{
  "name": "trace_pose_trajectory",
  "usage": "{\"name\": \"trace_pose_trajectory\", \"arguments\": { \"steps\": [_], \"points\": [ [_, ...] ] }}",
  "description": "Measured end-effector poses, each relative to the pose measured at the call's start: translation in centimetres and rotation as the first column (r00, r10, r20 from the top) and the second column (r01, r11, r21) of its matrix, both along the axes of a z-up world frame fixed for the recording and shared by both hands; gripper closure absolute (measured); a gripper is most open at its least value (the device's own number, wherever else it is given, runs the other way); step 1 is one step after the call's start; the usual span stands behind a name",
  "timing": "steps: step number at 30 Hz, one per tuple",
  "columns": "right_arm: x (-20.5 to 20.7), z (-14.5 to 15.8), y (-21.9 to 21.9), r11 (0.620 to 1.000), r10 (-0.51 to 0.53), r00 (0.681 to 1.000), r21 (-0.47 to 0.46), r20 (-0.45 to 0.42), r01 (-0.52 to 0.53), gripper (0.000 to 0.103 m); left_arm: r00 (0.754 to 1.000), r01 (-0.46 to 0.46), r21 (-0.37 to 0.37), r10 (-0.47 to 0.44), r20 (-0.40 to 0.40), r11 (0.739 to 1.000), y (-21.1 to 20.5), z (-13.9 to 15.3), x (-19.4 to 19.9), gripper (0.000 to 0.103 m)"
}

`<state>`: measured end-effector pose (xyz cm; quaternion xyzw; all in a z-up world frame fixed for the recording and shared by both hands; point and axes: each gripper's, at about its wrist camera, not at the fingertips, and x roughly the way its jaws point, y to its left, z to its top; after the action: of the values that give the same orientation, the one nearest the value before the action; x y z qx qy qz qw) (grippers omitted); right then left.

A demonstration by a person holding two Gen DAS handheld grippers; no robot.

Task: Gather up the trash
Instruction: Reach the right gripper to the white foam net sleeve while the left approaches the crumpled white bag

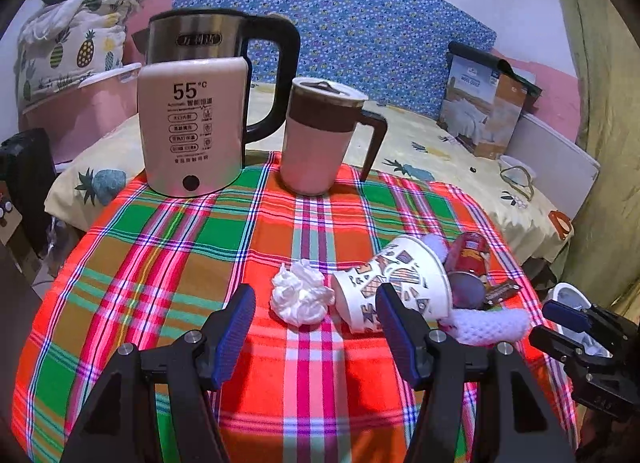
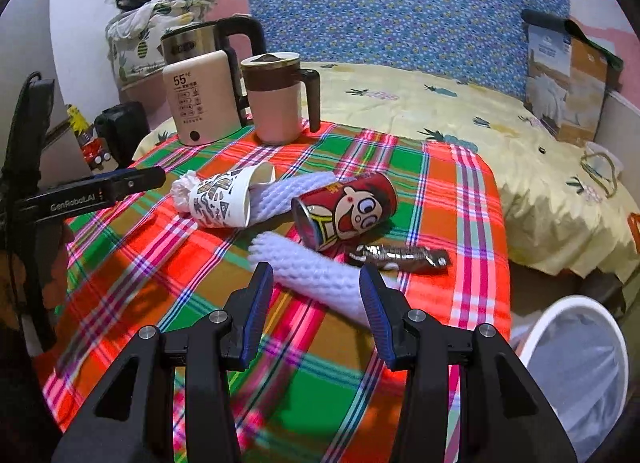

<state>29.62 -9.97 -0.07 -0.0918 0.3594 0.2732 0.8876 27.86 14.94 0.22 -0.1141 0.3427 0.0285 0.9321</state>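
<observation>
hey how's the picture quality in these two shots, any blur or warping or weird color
Left wrist view: mostly sharp, the kettle text readable; fisheye bends the tablecloth stripes, and corners go dark. Right wrist view: the cloth beside the right tongs smears with motion blur, the can stays crisp; reds look oversaturated in both.

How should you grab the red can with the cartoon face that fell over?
Probably across the middle of the red can, coming down from above. It lies on its side on the checked cloth, so its round body faces up. The right hand-held gripper is open and closest. The foam net lies in between.
</observation>
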Motion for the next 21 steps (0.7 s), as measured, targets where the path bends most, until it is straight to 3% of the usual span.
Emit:
{"name": "trace_pose_trajectory", "arguments": {
  "steps": [12,19,20,21],
  "points": [
    [1.4,-2.2,0.2,0.993,0.094,0.993,-0.069,-0.074,-0.099,0.052,0.997,-0.037,0.000,0.037,-0.072,0.999,1.1,-2.8,2.8,0.041],
    [0.7,-2.4,0.7,0.976,0.121,0.992,-0.176,-0.041,-0.127,0.052,0.997,-0.057,-0.008,0.056,-0.054,0.998,1.5,-3.0,3.0,0.041],
    [0.8,-2.4,0.7,0.977,0.113,0.993,-0.176,-0.041,-0.119,0.053,0.997,-0.063,-0.003,0.063,-0.053,0.998,1.6,-3.0,3.1,0.041],
    [0.8,-2.4,0.7,0.978,0.105,0.994,-0.177,-0.039,-0.110,0.063,0.996,-0.070,0.007,0.070,-0.052,0.998,1.6,-2.9,3.1,0.041]
  ]
}}
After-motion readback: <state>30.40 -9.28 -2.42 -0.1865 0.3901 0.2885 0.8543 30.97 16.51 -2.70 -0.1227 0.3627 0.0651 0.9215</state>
